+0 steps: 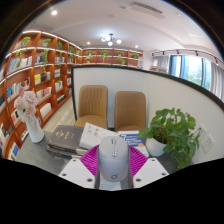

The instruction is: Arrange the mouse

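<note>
The tongs (113, 165) are gripping a grey mouse (113, 158), its sides lying against the pink pads (92, 160) on both fingers. The mouse is sitting directly between the fingers, its long axis running forward along them, its far end pointing toward the stacked books (85, 136) on the worktop (45, 158). A potted plant (170, 133) is standing beside, nearer the worktop's edge.

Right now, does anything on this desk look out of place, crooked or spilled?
Nothing stands out. The grey mouse sits straight between the jaws of the gripper, whose pink pads lie along its sides. The stacked books lie flat, and the potted plant and the vase of flowers stand upright. No spill shows.
</note>
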